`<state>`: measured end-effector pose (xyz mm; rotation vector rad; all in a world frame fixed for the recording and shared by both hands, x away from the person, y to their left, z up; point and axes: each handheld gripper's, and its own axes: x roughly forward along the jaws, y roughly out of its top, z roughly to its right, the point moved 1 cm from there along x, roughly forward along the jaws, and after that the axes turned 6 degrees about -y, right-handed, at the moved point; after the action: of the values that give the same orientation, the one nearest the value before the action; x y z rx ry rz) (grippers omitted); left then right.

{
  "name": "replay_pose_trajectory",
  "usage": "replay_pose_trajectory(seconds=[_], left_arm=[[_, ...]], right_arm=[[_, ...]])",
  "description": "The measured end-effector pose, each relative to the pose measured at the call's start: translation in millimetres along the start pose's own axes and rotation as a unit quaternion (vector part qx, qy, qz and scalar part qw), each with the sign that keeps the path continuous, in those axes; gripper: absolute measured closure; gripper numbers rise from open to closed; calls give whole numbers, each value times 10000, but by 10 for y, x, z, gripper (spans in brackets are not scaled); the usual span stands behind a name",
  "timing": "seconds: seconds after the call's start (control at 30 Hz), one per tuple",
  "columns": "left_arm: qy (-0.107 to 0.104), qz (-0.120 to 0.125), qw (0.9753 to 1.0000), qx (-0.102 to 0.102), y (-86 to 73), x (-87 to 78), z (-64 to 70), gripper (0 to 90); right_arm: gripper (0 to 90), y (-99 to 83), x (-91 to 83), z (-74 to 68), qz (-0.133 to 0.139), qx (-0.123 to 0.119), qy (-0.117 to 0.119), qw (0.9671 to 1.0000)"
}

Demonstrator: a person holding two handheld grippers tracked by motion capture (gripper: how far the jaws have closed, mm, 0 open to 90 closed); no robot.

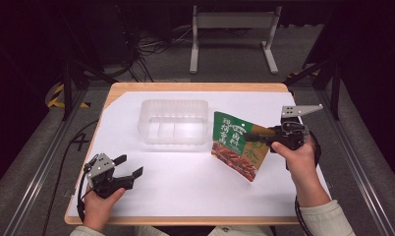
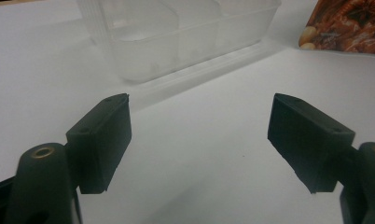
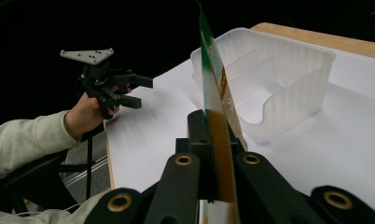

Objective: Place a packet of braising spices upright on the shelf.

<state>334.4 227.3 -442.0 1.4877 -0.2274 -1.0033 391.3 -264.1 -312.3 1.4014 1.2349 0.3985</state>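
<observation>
Right gripper (image 1: 258, 133): jaws closed flat on a green snack pouch (image 1: 237, 146), gripping it near its upper right edge. In the right gripper view the pouch (image 3: 212, 88) stands edge-on between the jaws, a thin sheet rising straight up from the clamp. The pouch looks lifted clear of the white sheet (image 1: 185, 182) on the table (a faint shadow lies under its lower corner, so contact there cannot be ruled out).

Landmark: the clear plastic bin (image 1: 174, 121), which sits toward the far middle of the sheet. The pouch hangs just to the right of the bin and slightly nearer the person, its left edge close to the bin's right wall but apart from it. The bin (image 3: 269, 70) has inner dividers and its compartments look bare, as far as the translucent walls allow.

Left gripper (image 1: 128, 166): jaws spread wide, nothing between them. It hovers well to the near left of the bin, low over the sheet. Its own view looks between the pads at the bin (image 2: 176, 37), with a corner of the pouch (image 2: 349, 25) beyond on the right.

Progress, as a judgement: pickup is done and the grasp is secure. Left to do: carry the pouch over the bin's rim, lower it into a compartment, release. Roughly the midpoint.
</observation>
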Motion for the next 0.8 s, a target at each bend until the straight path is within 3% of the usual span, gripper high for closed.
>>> replay_pose_trajectory(seconds=[0.27, 0.8], left_arm=[[43, -23, 10000, 3, -5, 3, -11, 223], [29, -20, 10000, -11, -1, 5, -11, 223]], right_arm=[[900, 98, -79, -24, 248, 120, 157, 9995], [900, 354, -72, -55, 304, 161, 236, 9991]])
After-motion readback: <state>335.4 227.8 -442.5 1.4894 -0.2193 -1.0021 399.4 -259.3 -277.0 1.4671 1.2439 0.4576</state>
